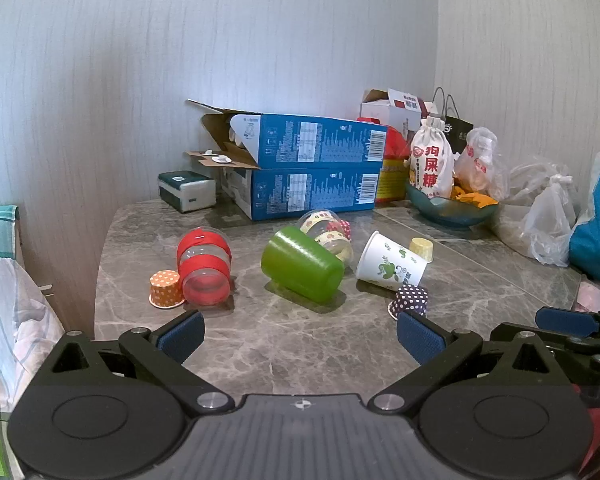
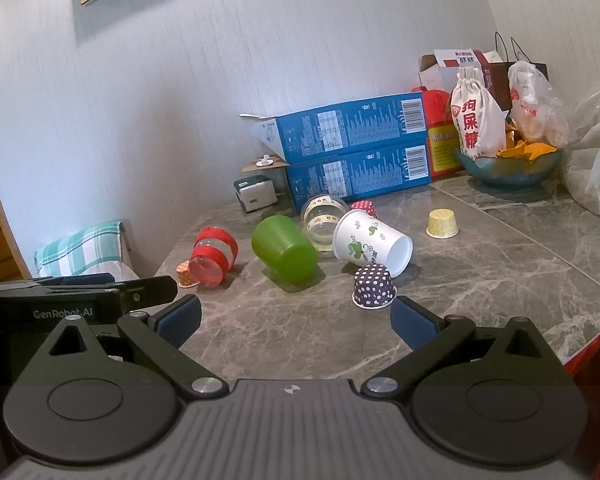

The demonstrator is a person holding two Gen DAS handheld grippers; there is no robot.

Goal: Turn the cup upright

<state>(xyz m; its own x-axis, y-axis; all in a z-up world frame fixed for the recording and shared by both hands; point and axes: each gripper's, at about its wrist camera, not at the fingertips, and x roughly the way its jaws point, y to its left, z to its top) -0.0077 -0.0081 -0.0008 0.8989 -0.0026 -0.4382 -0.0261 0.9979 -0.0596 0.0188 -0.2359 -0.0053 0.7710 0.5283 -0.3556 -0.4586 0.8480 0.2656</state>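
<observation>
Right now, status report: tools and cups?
Left tool open, right tool open, both empty. Green cup on its side, untouched. Purple dotted cup upside down nearest right tool.

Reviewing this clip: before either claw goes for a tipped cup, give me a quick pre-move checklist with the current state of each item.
1. Left claw open, nothing between the pads: ok.
2. Right claw open, nothing held: ok.
3. Green cup on its side, unobstructed from the near side: ok.
4. White leaf-print cup on its side, but the polka-dot cup sits close in front of it: not ok for a straight approach.
5. Red-banded clear cup free of the orange dotted cup: not ok, they sit against each other.
6. Cups empty inside: cannot tell.
</observation>
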